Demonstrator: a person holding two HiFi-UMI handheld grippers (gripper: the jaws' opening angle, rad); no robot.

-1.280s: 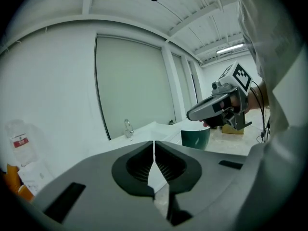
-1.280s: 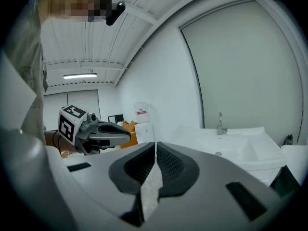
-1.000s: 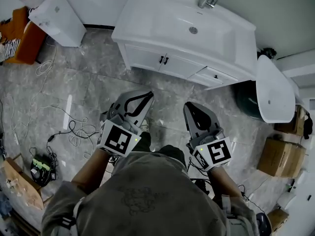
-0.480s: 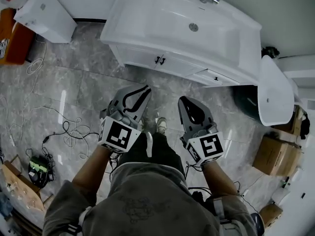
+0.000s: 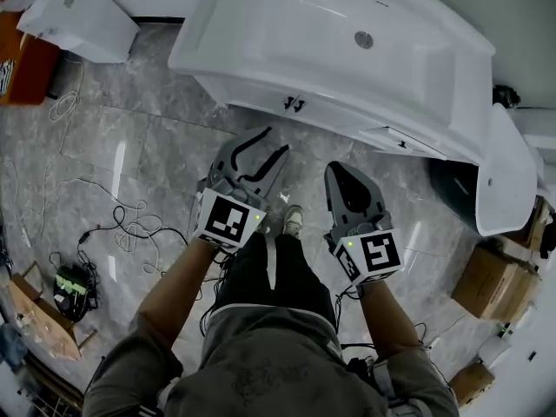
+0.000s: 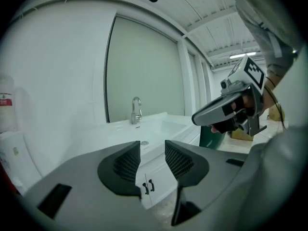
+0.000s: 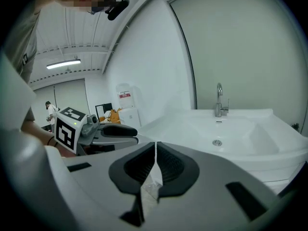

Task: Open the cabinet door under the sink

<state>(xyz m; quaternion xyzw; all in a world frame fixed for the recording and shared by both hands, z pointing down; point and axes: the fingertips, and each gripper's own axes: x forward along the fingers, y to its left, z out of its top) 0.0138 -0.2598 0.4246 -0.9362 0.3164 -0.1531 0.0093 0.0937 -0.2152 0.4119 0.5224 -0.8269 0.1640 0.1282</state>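
Grey marble floor (image 5: 130, 146), white sink cabinet (image 5: 252, 94); both grippers point toward it — left gripper (image 6: 152, 154) jaws just opening, empty; right gripper (image 7: 155, 150) closed, empty

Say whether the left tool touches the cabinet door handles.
Apart. Head view shows floor between left tool and cabinet door handles; its jaws have just been opening, nothing between them.

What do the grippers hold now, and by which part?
Nothing. The jaws of the left gripper have just been opening, with nothing between them; the right gripper is shut and empty.
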